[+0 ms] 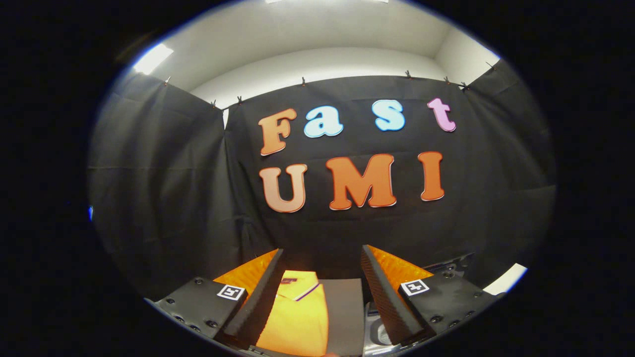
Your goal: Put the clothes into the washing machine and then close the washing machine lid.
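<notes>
The gripper [317,297] is hovering with its fingers spread wide, and a folded yellow shirt [297,317] is lying between and below them. Descending off-centre, I judge, risks pinching only the collar, letting the shirt unfold
</notes>
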{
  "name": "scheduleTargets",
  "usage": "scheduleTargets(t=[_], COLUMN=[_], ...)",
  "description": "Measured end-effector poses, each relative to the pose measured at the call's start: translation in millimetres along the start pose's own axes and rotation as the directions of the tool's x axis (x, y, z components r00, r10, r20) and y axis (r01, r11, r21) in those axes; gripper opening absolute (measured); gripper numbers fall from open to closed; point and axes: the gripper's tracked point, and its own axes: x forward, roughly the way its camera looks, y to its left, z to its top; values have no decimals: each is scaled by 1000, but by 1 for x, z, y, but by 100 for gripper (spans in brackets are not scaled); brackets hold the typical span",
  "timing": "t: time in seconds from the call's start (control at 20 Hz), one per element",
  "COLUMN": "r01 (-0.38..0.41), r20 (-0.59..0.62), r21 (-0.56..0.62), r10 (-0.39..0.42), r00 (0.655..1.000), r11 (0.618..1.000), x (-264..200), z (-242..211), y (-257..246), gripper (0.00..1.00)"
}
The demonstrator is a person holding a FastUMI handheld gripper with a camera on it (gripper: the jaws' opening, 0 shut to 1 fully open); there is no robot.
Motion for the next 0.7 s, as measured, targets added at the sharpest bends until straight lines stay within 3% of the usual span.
scheduleTargets(t=[0.2, 0.35, 0.5, 0.7], r01=[-81, -97, -51, 14], r20=[-100, -170, -277, -437], r21=[8, 21, 2, 30], r10=[81, 99, 50, 1], r00=[992, 980, 960, 900], r11=[997, 995, 999, 999], x=[24, 37, 54, 72], z=[-39, -69, -110, -171], y=[56, 83, 87, 91], gripper=[98, 99, 98, 99])
